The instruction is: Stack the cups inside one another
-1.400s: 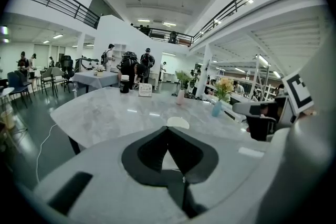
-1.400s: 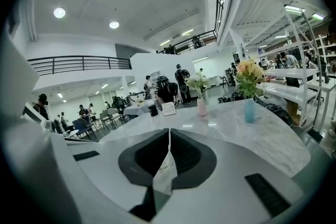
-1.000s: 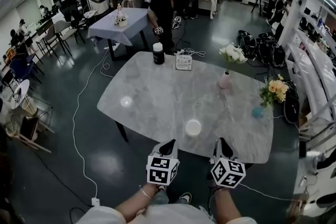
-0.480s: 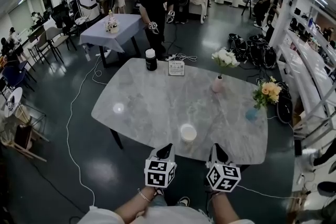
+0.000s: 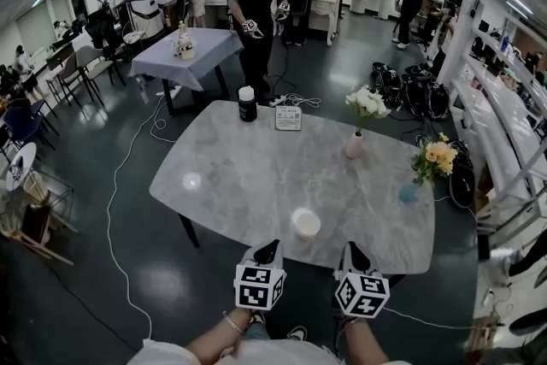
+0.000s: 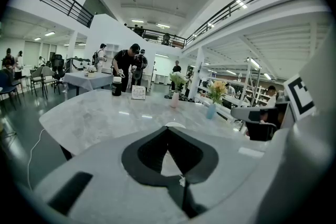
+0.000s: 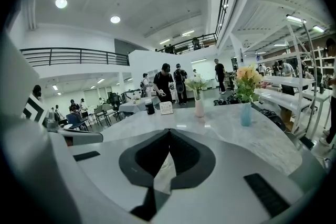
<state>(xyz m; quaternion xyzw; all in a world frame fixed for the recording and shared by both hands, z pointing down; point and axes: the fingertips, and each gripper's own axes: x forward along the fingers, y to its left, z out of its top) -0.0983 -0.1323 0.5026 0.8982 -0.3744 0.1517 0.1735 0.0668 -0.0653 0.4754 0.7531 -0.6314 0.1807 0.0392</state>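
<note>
A white cup [image 5: 306, 223] stands upright near the front edge of the grey marble table [image 5: 248, 175]; whether other cups sit inside it I cannot tell. Both grippers hang just short of that edge, apart from the cup. My left gripper [image 5: 267, 250] is to the cup's lower left, my right gripper [image 5: 356, 252] to its lower right. In the left gripper view the left gripper [image 6: 168, 128] has its jaws closed tip to tip with nothing between them, and the cup's rim [image 6: 176, 125] peeks over them. The right gripper [image 7: 169, 131] is likewise shut and empty.
At the table's far side stand a black jar with a white lid [image 5: 247, 104] and a small sign card [image 5: 288, 118]. A pink vase of white flowers [image 5: 354, 145] and a blue vase of yellow flowers [image 5: 408, 192] stand at the right. People stand beyond the table.
Both grippers have stayed shut at the table's front edge and the cup has not moved. The view has shifted a little, and the person beyond the table has straightened up.
</note>
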